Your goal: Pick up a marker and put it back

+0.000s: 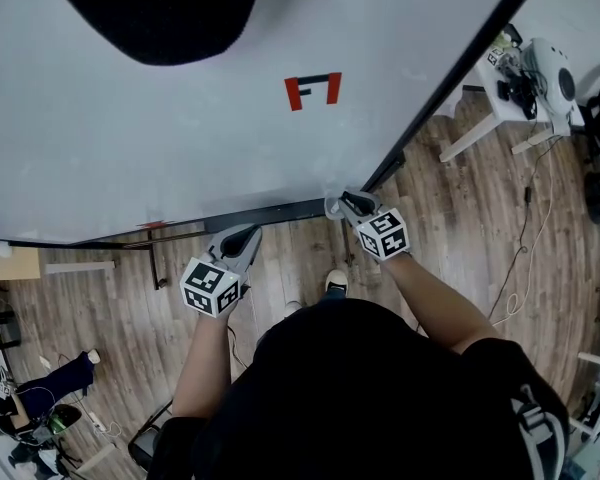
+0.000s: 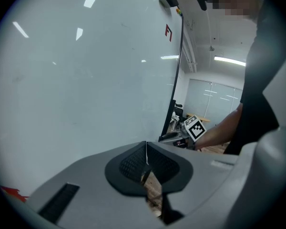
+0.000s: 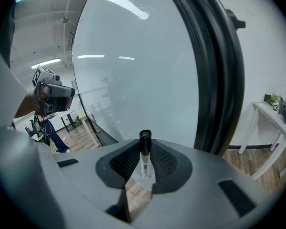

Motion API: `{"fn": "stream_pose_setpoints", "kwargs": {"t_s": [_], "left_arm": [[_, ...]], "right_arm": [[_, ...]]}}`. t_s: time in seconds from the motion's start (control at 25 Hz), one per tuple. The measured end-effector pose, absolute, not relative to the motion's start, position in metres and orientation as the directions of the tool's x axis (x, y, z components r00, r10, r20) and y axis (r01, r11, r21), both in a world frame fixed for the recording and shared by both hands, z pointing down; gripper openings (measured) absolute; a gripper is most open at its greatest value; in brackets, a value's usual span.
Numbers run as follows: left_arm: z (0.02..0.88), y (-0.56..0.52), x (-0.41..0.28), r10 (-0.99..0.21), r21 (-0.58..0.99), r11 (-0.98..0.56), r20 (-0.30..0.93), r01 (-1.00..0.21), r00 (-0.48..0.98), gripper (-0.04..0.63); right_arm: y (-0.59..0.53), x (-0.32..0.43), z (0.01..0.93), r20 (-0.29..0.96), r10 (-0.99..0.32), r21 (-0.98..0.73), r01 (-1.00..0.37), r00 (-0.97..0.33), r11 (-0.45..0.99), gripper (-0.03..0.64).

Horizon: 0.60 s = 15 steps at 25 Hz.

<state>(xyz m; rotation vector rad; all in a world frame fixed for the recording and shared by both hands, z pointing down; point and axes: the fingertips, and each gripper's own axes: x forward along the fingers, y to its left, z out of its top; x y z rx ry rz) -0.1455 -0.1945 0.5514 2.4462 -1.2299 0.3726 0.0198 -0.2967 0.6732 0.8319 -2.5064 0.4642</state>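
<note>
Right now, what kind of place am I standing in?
Probably an office or lab workroom: a large whiteboard, wood-plank flooring, and a white desk loaded with equipment.

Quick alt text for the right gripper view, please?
The right gripper clamps a white marker with a black cap, capped end toward the whiteboard. The board's black frame runs down the right side.

One marker [image 3: 144, 160]: slim white barrel w/ small barcode label, black cap on. It's clamped btwn the jaws of my right gripper [image 1: 347, 205], lying lengthwise along them, cap end fwd and poking just past the pad tips. Cap aims at the whiteboard [image 3: 133, 80], near its dark frame. Too small to spot in head view.
</note>
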Motion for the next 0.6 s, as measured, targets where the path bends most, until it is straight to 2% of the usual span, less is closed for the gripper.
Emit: {"fn": "stream_pose_setpoints", "kwargs": {"t_s": [0.6], "left_arm": [[0.538,-0.175,-0.148,-0.702,0.191,-0.587,0.365,-0.787,0.612,0.014]], "right_arm": [[-0.29,0.045,0.632,0.474,-0.581,-0.096,-0.695,-0.661,0.712,0.1]]}}
